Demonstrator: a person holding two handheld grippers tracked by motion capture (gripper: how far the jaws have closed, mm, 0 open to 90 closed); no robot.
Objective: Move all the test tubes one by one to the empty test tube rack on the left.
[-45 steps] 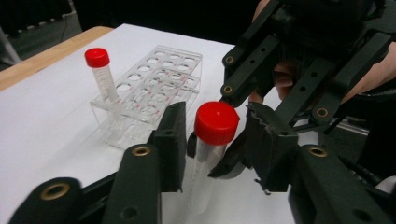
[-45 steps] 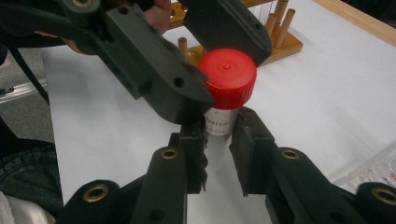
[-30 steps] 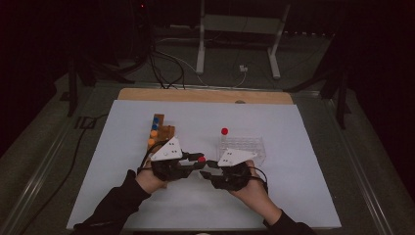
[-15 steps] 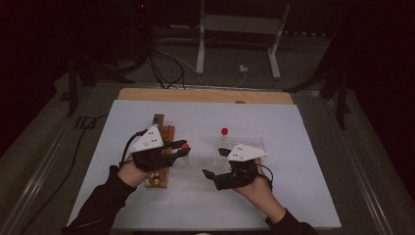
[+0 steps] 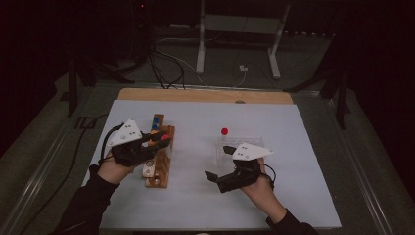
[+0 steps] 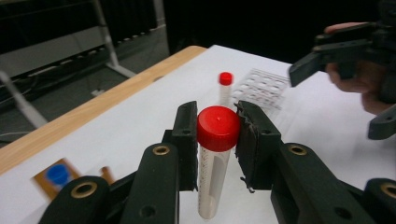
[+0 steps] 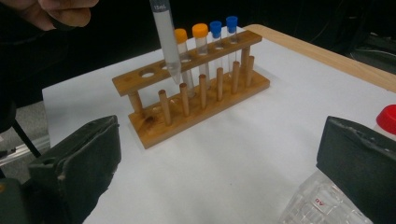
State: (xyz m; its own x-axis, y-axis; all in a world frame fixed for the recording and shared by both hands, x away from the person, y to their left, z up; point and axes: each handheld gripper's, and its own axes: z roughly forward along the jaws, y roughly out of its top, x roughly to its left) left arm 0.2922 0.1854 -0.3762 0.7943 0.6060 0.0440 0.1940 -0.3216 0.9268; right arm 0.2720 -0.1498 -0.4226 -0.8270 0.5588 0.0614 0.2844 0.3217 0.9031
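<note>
Overhead, left hand-held gripper (image 6: 218, 135) clamps the red-capped tube (image 6: 215, 154) above the wooden rack (image 5: 159, 159) — right hand-held gripper (image 5: 218, 162) just spread, empty.

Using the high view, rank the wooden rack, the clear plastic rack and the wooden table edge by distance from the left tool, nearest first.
1. wooden rack: directly beneath the left tool, which is shut on a red-capped tube.
2. clear plastic rack: off to its right, beside the right tool.
3. wooden table edge: along the far side.
</note>
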